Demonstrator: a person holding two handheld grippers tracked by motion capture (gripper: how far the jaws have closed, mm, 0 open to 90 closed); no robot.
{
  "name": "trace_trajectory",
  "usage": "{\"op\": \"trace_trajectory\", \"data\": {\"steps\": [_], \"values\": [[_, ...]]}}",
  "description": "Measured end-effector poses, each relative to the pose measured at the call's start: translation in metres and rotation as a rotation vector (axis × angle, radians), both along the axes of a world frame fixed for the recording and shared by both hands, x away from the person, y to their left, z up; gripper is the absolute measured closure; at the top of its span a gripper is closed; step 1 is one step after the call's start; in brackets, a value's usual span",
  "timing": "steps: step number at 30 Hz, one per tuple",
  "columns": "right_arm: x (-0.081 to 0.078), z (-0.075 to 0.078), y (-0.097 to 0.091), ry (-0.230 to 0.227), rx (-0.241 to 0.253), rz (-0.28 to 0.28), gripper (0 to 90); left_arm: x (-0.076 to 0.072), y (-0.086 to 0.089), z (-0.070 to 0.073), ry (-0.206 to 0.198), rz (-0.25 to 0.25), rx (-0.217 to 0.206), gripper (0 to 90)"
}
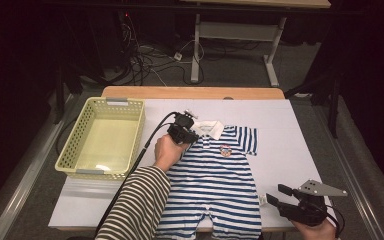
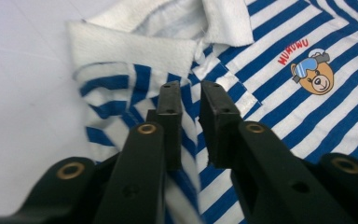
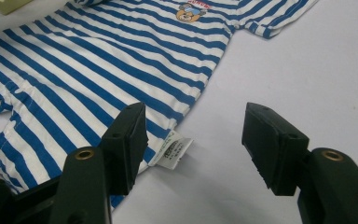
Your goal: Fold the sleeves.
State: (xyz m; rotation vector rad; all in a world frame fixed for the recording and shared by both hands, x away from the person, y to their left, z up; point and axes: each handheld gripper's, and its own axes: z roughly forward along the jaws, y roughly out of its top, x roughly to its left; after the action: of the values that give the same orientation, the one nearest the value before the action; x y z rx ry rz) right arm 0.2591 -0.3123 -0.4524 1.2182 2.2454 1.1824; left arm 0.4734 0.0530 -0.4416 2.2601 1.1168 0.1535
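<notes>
A blue-and-white striped baby romper lies flat on the white table mat, with its white collar toward the far side and a bear logo on the chest. My left gripper rests low over the romper's left shoulder beside the collar. In the left gripper view its jaws stand a narrow gap apart, with striped cloth under them and nothing pinched. My right gripper hovers open near the table's front right. Its jaws straddle bare mat just beside the romper's care label.
A pale yellow plastic basket sits with nothing in it on the table's left side. Bare mat stretches to the right of the romper. Beyond the far edge are floor cables and the legs of another table.
</notes>
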Motion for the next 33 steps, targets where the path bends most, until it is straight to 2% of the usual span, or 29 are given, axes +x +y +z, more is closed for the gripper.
{"op": "trace_trajectory", "data": {"steps": [4,7,9,12,16,17,21,25,33], "values": [[0.0,0.0,0.0,-0.002,0.0,0.001,40.9,-0.003,0.01,0.01,-0.024,0.017,0.004,66.5],[0.0,0.0,0.0,-0.001,0.0,0.0,40.9,-0.004,0.016,0.013,-0.028,0.032,0.0,61.9],[0.0,0.0,0.001,0.0,0.0,0.001,40.9,-0.005,0.018,0.012,-0.028,0.034,0.01,60.0],[0.0,0.0,0.001,0.0,-0.003,0.0,40.9,-0.007,0.019,0.008,-0.017,0.029,-0.011,57.6],[0.0,0.0,0.001,0.001,-0.002,0.001,40.9,-0.007,0.019,0.001,0.004,0.022,-0.006,55.4],[0.0,0.0,0.001,0.002,-0.003,0.001,40.9,-0.007,0.019,0.0,0.015,0.016,-0.006,56.4],[0.0,0.0,0.001,0.002,-0.002,0.0,40.9,-0.007,0.017,-0.001,0.048,-0.006,-0.045,71.2],[0.0,0.0,0.001,0.0,-0.004,0.002,41.0,-0.01,0.01,-0.001,0.05,-0.036,-0.049,81.7],[0.0,0.0,0.001,0.001,-0.007,0.004,41.0,-0.013,-0.002,-0.01,0.061,-0.082,-0.041,85.4]]}}
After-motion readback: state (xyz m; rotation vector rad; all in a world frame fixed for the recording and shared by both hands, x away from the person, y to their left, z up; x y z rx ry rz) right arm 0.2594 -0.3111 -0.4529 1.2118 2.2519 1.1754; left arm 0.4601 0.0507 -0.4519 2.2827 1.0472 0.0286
